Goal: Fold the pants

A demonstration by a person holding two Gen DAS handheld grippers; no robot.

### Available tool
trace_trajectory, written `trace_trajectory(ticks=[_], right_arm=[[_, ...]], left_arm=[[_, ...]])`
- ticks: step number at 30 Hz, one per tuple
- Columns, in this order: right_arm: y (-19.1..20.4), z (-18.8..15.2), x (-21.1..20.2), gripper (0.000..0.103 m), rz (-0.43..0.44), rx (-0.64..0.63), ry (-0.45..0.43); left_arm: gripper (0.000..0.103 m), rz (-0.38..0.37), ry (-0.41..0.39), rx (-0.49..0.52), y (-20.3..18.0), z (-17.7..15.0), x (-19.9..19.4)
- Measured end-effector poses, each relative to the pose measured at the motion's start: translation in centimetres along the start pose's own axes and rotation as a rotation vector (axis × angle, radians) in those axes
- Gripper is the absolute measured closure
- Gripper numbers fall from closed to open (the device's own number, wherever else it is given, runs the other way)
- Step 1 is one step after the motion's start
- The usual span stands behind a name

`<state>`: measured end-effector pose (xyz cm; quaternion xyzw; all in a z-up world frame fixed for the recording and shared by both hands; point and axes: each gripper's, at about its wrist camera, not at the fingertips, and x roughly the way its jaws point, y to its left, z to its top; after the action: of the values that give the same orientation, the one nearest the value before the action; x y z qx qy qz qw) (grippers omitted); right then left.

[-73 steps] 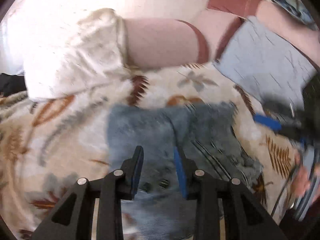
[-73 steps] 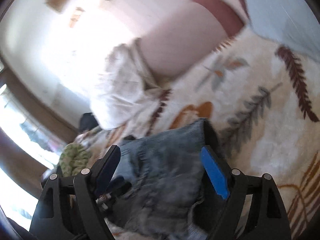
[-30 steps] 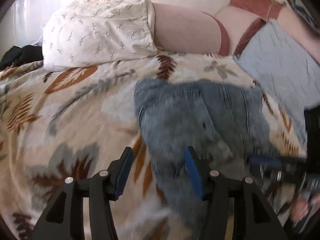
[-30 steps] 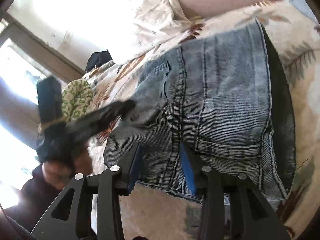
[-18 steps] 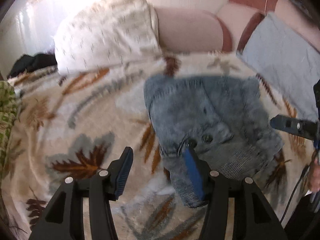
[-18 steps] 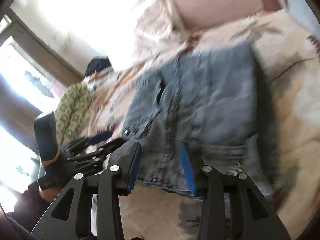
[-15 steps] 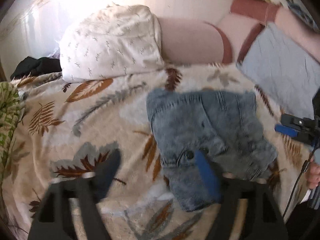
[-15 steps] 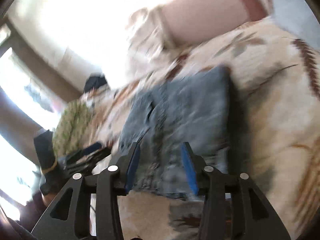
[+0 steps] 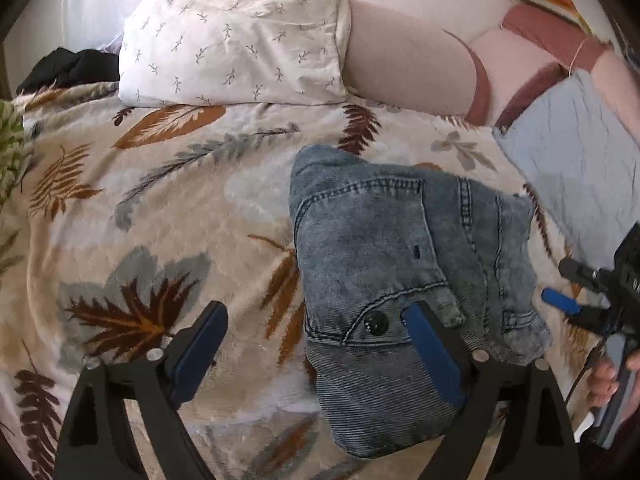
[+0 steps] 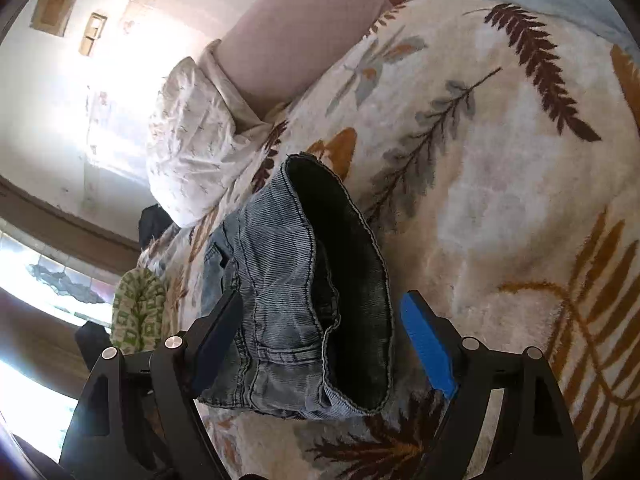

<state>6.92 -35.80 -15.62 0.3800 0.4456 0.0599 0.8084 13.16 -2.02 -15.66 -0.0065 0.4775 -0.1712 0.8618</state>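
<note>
Folded jeans (image 9: 400, 256) lay on the bed blanket (image 9: 168, 208), below the pillow (image 9: 236, 36). Left hand-held gripper (image 9: 316, 350) just opened, jeans' near edge at its right finger. Right hand-held gripper (image 10: 320, 340) just opened, straddling the waistband end, unclamped, nearer.

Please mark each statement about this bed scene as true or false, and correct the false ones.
1. The jeans lie folded in a compact bundle on the leaf-patterned blanket. True.
2. The left gripper is clamped on the jeans. False: its jaws stand wide open, having just been opening, and grip nothing.
3. A white pillow lies behind the jeans. True.
4. The right gripper is shut. False: its jaws are open, having just been opening, with the jeans' edge between them but unpinched.
5. The jeans are red. False: they are faded blue denim.
</note>
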Motion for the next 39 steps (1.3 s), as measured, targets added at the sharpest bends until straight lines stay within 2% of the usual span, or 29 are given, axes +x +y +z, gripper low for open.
trace_trajectory(ticks=[6,10,15,22,30,39], right_arm=[[0.1,0.0,0.9,0.021,-0.046,-0.016,0.022],[0.2,0.0,1.8,0.021,-0.065,-0.016,0.047],[0.6,-0.1,2.9,0.021,-0.086,-0.038,0.075],[1.3,-0.3,3.7,0.021,-0.119,-0.075,0.083],[1.6,-0.3,4.8,0.021,-0.143,-0.091,0.085],[2.0,-0.2,5.3,0.019,-0.129,-0.104,0.079]], left_arm=[[0.007,0.01,0.026,0.01,-1.0,-0.4,0.7],[0.0,0.069,-0.028,0.103,-3.1,-0.6,0.6],[0.0,0.155,-0.07,0.194,-4.7,-1.0,1.2],[0.0,0.132,-0.069,0.147,-4.1,-0.9,1.9],[0.0,0.137,-0.086,0.171,-4.3,-0.8,2.4],[0.0,0.131,-0.08,0.16,-4.2,-0.5,2.9]])
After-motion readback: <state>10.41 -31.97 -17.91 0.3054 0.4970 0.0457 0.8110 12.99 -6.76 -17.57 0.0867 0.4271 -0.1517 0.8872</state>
